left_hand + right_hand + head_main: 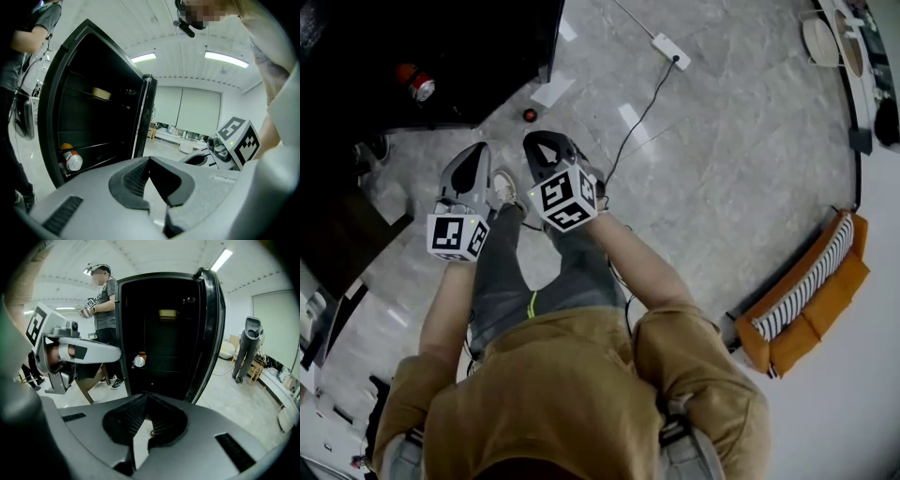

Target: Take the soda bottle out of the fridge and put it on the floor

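Note:
The black fridge (441,56) stands open at the head view's upper left. The soda bottle (414,84), with a red label and an orange cap, lies on its side on a low shelf; it shows small in the left gripper view (71,159) and in the right gripper view (138,360). Both grippers hang side by side in the air before the fridge, well short of the bottle. My left gripper (476,152) is shut with nothing in it, its tips (150,158) meeting. The right gripper (546,141) is also shut and empty (146,397).
A yellowish object (167,313) sits on an upper fridge shelf. A small red thing (529,115) lies on the marble floor by the fridge. A power strip and cable (670,49) run across the floor. An orange striped cushion (811,291) lies right. Another person (105,310) stands left of the fridge.

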Demonstrator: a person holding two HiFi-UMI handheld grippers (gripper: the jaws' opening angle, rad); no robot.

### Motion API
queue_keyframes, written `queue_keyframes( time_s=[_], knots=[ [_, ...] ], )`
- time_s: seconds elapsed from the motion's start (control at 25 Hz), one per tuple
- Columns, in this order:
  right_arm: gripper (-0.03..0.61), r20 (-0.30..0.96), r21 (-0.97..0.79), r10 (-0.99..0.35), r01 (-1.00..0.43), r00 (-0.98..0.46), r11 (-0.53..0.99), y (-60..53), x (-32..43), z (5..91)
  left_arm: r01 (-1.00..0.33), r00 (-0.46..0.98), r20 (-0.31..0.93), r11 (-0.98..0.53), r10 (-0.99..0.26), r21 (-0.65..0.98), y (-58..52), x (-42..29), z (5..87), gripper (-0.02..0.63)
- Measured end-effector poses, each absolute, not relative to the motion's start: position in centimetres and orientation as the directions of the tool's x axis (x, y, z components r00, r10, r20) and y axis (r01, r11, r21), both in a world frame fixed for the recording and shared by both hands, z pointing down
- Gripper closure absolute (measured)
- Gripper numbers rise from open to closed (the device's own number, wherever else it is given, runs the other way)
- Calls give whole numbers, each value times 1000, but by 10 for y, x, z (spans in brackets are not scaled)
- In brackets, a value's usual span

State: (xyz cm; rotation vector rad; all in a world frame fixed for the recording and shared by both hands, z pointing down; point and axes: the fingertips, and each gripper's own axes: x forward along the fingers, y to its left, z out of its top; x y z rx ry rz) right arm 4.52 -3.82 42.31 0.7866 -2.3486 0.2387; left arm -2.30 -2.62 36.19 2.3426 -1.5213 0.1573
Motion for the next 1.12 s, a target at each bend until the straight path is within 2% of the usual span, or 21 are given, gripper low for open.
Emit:
queue_keyframes(
  time_s=[0.52, 1.12],
  knots=[
    [577, 585, 39, -514, -611, -628, 791, -1, 63, 231, -918, 390, 226, -358, -892, 172, 7, -13, 163, 612],
    [577, 430, 58, -629, -676, -647, 735, -10, 54, 117, -901, 416, 41, -405, -908, 156, 24, -29, 48, 612]
  ],
)
